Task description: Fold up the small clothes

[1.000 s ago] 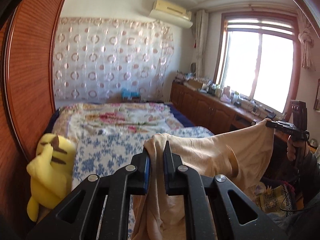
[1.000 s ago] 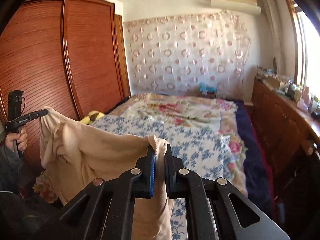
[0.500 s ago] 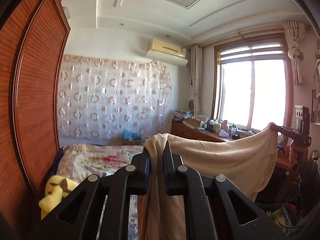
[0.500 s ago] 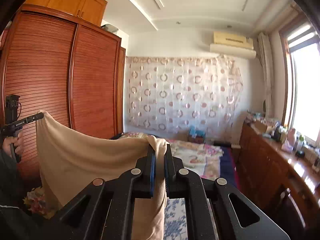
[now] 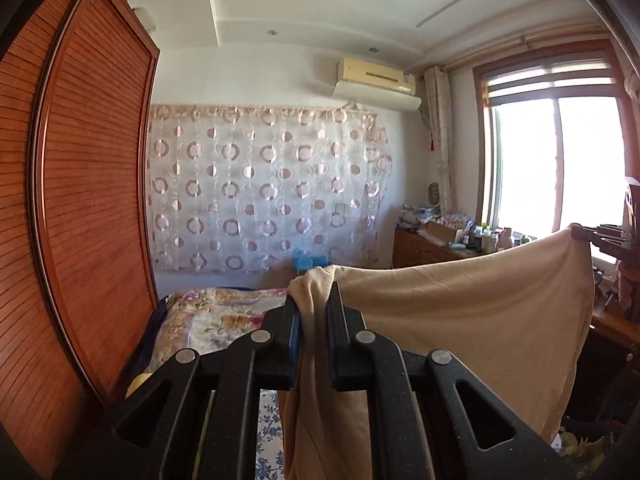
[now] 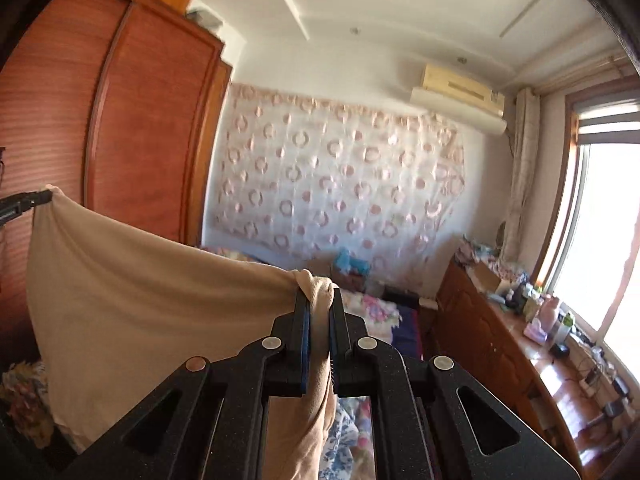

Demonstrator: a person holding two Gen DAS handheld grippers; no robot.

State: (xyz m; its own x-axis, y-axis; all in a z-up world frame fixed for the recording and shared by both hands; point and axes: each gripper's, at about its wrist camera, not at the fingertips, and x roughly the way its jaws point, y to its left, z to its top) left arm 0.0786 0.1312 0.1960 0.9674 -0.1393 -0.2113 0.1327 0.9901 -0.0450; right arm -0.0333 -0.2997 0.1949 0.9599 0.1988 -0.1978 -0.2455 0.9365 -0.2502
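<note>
A beige garment [image 5: 472,320] hangs stretched in the air between my two grippers, above the bed. My left gripper [image 5: 314,300] is shut on one bunched top corner of it. My right gripper [image 6: 319,300] is shut on the other bunched top corner. The garment [image 6: 152,304] shows in the right wrist view as a wide sheet with its lower part hanging down. The right gripper [image 5: 596,236] shows at the far right of the left wrist view, and the left gripper [image 6: 28,202] at the far left of the right wrist view.
A bed with a floral cover [image 5: 224,312] lies below. A tall wooden wardrobe [image 5: 80,200] stands on the left. A wooden sideboard [image 6: 504,344] with bottles and clutter runs under the window [image 5: 552,164] on the right. A patterned curtain [image 5: 260,192] covers the far wall.
Both grippers have risen and tilted up with the garment. The bed has dropped low in view and the ceiling shows. The garment now hangs taut and flatter between the grippers.
</note>
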